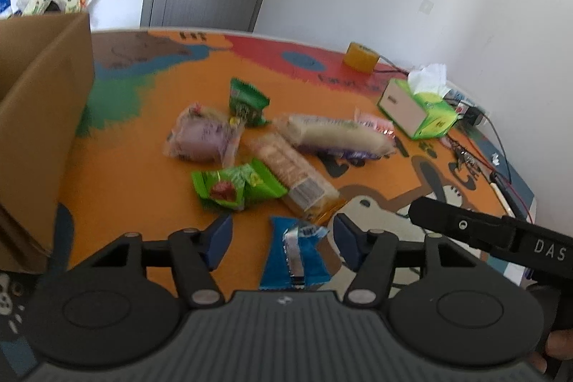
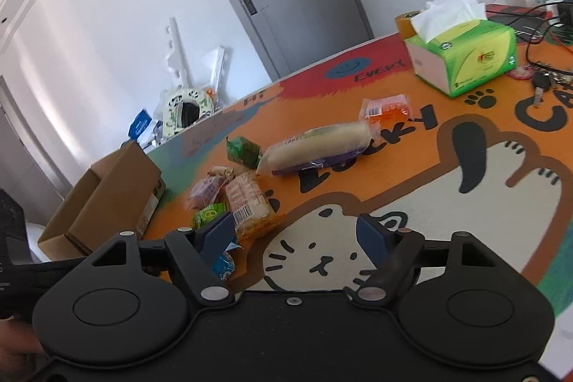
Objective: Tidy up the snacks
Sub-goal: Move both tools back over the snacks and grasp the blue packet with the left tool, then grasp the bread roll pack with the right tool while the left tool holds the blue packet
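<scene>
Between my left fingers lies the blue snack packet, flat on the worktop. The blue pads stand on both sides of it with a gap each side, so they are released and do not press it.

My right fingers are also apart and grasp nothing; only the cat drawing on the worktop is between them. In the right wrist view the blue packet shows just beside the left pad, outside the gap.

Just beyond the blue packet lie the green packet and the long cracker pack, touching one another. Further are the purple packet, the small dark green packet and the long white bread pack, with an orange packet behind it. The cardboard box stands open at the left, well apart from the fingers. The tissue box stands at the far right.
</scene>
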The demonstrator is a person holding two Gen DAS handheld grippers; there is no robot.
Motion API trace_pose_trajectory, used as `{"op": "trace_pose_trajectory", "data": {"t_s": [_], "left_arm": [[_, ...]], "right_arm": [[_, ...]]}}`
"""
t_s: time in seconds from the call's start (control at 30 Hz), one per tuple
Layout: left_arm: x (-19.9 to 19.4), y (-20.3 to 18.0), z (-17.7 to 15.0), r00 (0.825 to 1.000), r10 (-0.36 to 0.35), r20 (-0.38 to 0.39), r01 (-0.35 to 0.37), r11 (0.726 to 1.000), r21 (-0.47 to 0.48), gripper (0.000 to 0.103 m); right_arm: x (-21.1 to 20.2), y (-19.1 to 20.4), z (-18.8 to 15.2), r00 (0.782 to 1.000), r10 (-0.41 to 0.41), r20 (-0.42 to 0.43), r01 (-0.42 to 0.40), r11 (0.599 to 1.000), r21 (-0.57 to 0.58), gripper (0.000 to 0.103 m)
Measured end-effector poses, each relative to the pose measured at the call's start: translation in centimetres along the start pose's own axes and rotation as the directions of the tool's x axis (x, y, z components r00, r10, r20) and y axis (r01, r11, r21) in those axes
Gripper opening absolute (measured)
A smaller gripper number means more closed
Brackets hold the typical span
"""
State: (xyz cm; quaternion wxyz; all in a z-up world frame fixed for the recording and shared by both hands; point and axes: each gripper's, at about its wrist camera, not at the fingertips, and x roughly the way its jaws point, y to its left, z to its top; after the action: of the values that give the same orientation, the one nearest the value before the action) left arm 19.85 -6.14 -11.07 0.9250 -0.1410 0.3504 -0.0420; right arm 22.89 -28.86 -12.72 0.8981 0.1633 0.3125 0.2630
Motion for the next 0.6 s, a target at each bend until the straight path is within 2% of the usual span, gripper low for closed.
{"op": "trace_pose_trajectory", "data": {"t_s": [0.1,0.13,0.17,0.2,0.33,0.4,0.6], "left_arm": [[1.1,0.3,-0.4,1.0,-0.001,-0.017,0.001,1.0,-0.007,0.057],[1.1,0.3,-0.5,1.0,0.002,0.002,-0.002,1.0,0.006,0.051],[1.1,0.3,-0.5,1.0,0.0,0.004,0.0,1.0,0.013,0.037],[1.0,0.6,-0.6,1.0,-0.029,0.006,0.029,1.0,-0.003,0.029],[-0.1,1.1,-1.0,0.999,0.001,0.038,0.0,1.0,-0.027,0.024],[-0.7,1.5,-1.0,0.999,-0.009,0.044,0.011,0.999,-0.038,0.024],[-2.0,2.8,-0.2,0.995,0.028,0.092,-0.023,0.998,-0.051,0.024]], "right_arm": [[1.0,0.0,0.1,1.0,0.015,-0.011,-0.015,1.0,-0.013,0.074],[1.4,0.0,0.1,1.0,0.021,-0.014,-0.022,1.0,-0.018,0.074],[1.7,0.2,0.0,1.0,0.027,-0.015,-0.027,0.999,-0.024,0.074],[2.1,0.4,0.0,0.999,0.034,-0.017,-0.035,0.999,-0.036,0.074],[3.3,1.4,-0.3,0.998,0.053,-0.037,-0.055,0.997,-0.057,0.073],[3.6,2.0,-0.5,0.997,0.062,-0.042,-0.065,0.995,-0.074,0.073],[4.7,3.3,-0.4,0.997,0.056,-0.047,-0.059,0.995,-0.083,0.074]]}}
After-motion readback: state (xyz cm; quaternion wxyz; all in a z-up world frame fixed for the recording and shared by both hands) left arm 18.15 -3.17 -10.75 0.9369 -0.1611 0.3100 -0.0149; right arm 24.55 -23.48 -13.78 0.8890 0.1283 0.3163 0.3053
